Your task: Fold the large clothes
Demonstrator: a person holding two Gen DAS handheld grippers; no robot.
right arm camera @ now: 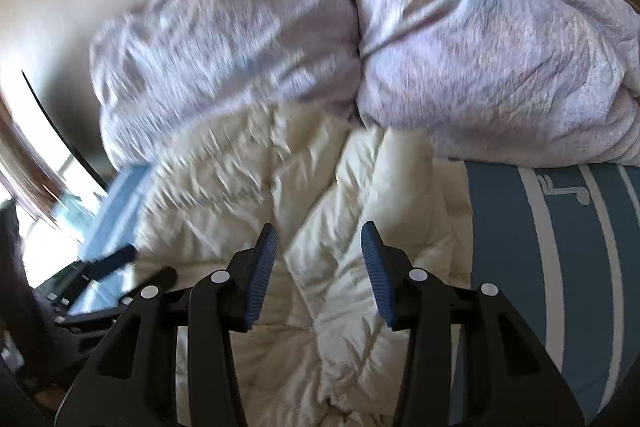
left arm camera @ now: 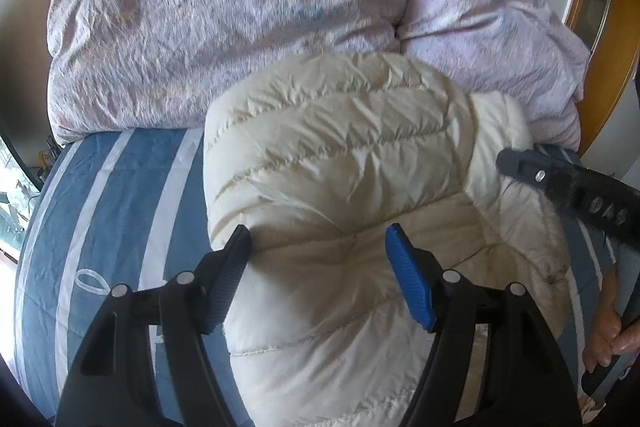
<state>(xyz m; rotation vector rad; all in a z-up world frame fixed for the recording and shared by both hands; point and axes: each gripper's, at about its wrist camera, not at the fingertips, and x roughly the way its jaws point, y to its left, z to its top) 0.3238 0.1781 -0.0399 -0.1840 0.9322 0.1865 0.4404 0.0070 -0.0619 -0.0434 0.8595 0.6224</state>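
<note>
Cream quilted jacket was shown lying bunched on the bed, whose cover is blue with white stripes, directly in front of a heaped lilac duvet and touching its lower edge. The left hand-held gripper was held above the jacket's near part with its jaws wide apart and nothing gripped between them. The right hand-held gripper was seen over the jacket's middle folds, its jaws partly apart and nothing clamped; its view was blurred. A person's hand was visible at the jacket's right side, on that gripper's handle.
</note>
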